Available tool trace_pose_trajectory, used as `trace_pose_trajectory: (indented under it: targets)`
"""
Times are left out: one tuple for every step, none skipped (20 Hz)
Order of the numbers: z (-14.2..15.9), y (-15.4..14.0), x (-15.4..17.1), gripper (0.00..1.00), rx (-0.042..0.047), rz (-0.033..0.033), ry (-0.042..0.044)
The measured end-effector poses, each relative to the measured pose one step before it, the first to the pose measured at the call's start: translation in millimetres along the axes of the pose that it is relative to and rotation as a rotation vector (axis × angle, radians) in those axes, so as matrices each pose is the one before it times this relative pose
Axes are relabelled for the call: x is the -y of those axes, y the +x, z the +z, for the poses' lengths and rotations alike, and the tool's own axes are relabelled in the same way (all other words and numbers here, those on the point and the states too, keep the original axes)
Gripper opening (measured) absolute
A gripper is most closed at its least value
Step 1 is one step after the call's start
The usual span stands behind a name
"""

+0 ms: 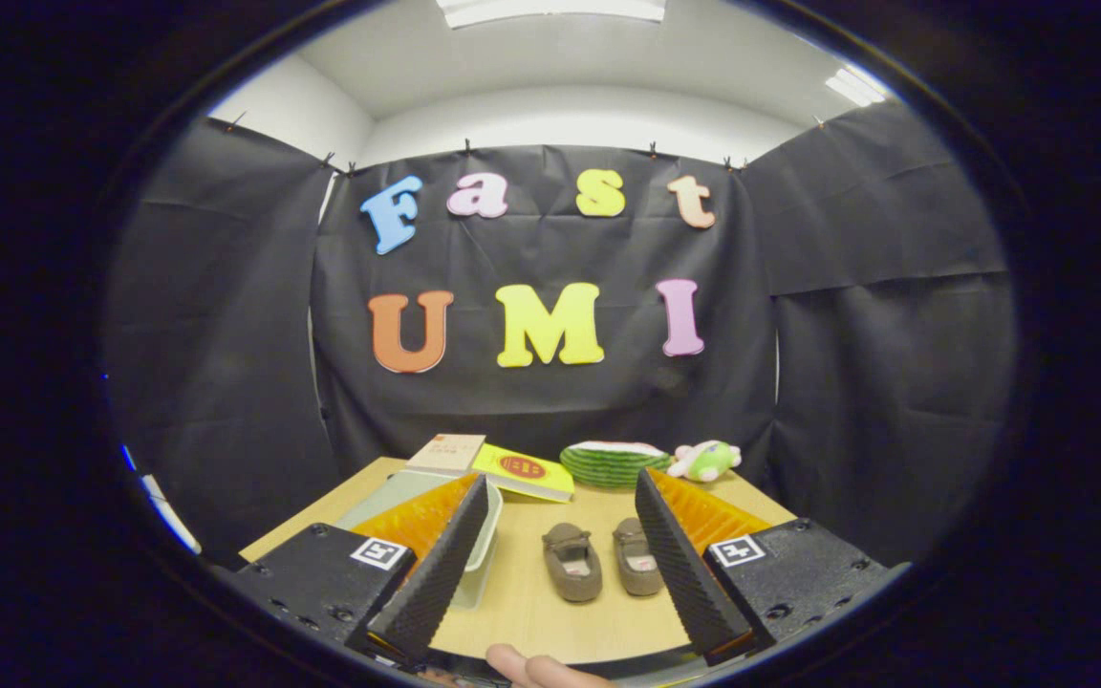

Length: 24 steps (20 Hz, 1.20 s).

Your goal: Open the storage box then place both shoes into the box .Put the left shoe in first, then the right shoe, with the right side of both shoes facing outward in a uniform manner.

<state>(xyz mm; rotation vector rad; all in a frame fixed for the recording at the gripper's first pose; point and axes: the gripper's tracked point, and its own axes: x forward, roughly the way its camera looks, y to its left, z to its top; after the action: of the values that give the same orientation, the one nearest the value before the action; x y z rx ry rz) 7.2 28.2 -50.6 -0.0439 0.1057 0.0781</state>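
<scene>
Two small brown shoes stand side by side on the wooden table (531, 612), toes pointing towards me: the left-hand shoe (572, 563) and the right-hand shoe (636, 557). A clear plastic storage box (485, 535) with its lid on lies beside them, partly hidden behind my left finger. My gripper (560, 559) is open and held above the near part of the table, with nothing between its fingers. The shoes show in the gap between the fingers, a little ahead of the tips. The right-hand shoe sits close beside the right finger (680, 564).
At the back of the table lie a tan book (447, 451), a yellow book (524, 471), a watermelon-slice toy (613, 462) and a green plush toy (705, 461). A person's fingertips (536, 669) show at the table's near edge. Black cloth walls close in the booth.
</scene>
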Motion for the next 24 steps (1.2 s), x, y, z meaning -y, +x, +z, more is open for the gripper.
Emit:
trace_pose_trajectory:
  targets:
    - [-9.56, 9.78, 0.07, 0.99, -0.03348, 0.0106, 0.01082]
    - [-5.92, 10.1, 1.29, 0.99, -0.02798, 0.00858, 0.00779]
    - [-5.61, 11.62, 1.21, 0.99, -0.02988, 0.00467, 0.01024]
    - [-5.69, 11.69, 2.32, 0.99, -0.02913, 0.00548, 0.01541]
    - [-5.79, 13.85, 1.12, 0.99, -0.03524, 0.01031, 0.02225]
    - [-6.17, 12.44, 0.91, 0.99, -0.04094, 0.01235, 0.02578]
    - [-5.11, 13.83, -0.3, 0.99, -0.03344, 0.01994, 0.03065]
    - [-3.69, 14.57, 0.05, 0.99, -0.03424, 0.02181, 0.02699]
    - [-5.98, 17.08, 1.0, 0.99, -0.04446, 0.02262, 0.02098]
    - [-6.0, 17.78, 0.97, 0.99, -0.05022, 0.02039, 0.01977]
    - [-5.81, 19.11, 4.6, 0.99, -0.05548, 0.00963, 0.02516]
    - [-2.6, 17.01, 4.46, 1.0, -0.05079, 0.01546, 0.03175]
    - [-1.95, 16.52, 1.52, 1.0, -0.04521, 0.02237, 0.04195]
    - [-0.96, 16.85, -0.19, 1.0, -0.04152, 0.03856, 0.05607]
    - [-3.99, 15.79, -6.57, 1.0, -0.05733, 0.04731, 0.05965]
    - [-2.36, 15.39, -6.81, 1.0, -0.05603, 0.05502, 0.04613]
    - [-0.96, 12.51, -5.09, 1.0, -0.05739, 0.04998, 0.03517]
    - [-0.69, 12.03, -1.93, 1.0, -0.05275, 0.04002, 0.02795]
    - [0.68, 12.94, -0.15, 1.0, -0.04341, 0.03046, 0.02529]
    - [-1.11, 10.22, 0.22, 1.0, -0.05149, 0.02383, 0.01304]
    - [-2.96, 9.75, 0.29, 1.0, -0.05243, 0.02775, -0.00368]
    - [0.1, 7.05, 0.04, 1.0, -0.03575, 0.03369, -0.00765]
    - [0.51, 7.2, -1.18, 1.0, -0.02734, 0.02598, -0.00967]
    - [7.22, 5.38, -2.68, 1.0, -0.00245, 0.0371, -0.00284]
